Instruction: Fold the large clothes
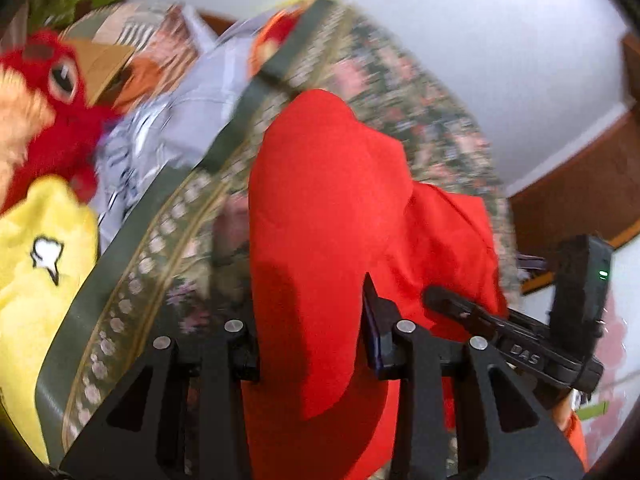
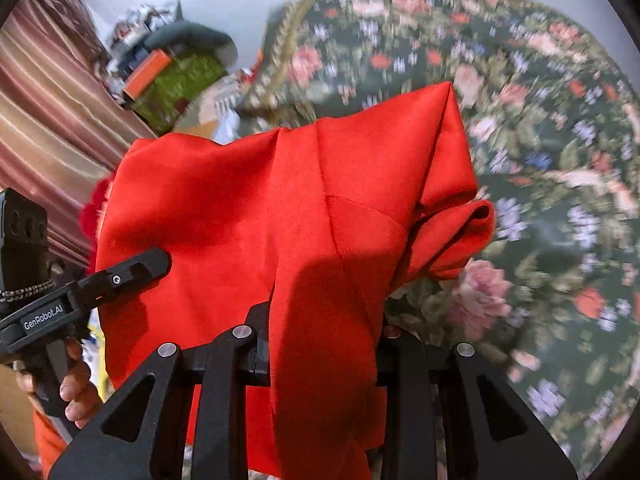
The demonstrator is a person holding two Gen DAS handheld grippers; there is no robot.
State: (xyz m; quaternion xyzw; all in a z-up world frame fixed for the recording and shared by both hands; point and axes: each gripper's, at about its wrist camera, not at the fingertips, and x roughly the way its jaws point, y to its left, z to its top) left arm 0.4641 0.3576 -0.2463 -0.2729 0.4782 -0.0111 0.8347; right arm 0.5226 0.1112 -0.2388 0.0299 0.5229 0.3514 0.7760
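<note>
Red garment (image 2: 304,208), a large piece of smooth cloth, hangs lifted above the floral bedspread (image 2: 540,160), bunched and creased, with a rolled hem or cuff sticking out at 3 o'clock in the right wrist view. The right hand-held gripper (image 2: 324,344) is clamped on a thick fold of it, the cloth running down between its fingers toward 6 o'clock. The left hand-held gripper (image 1: 312,344) likewise has red cloth filling the gap between its fingers and looks clamped on it; in the right view it sits at 9 o'clock, touching the garment's edge.

My reading: this is the lift-and-spread step, with no fold laid down yet. The next move calls for drawing the two grips apart to pull the cloth taut, then lowering it flat on the bedspread.

Plush toys, a red one (image 1: 52,92) and a yellow one (image 1: 44,264), lie at 9 o'clock in the left view, clear of the cloth.
</note>
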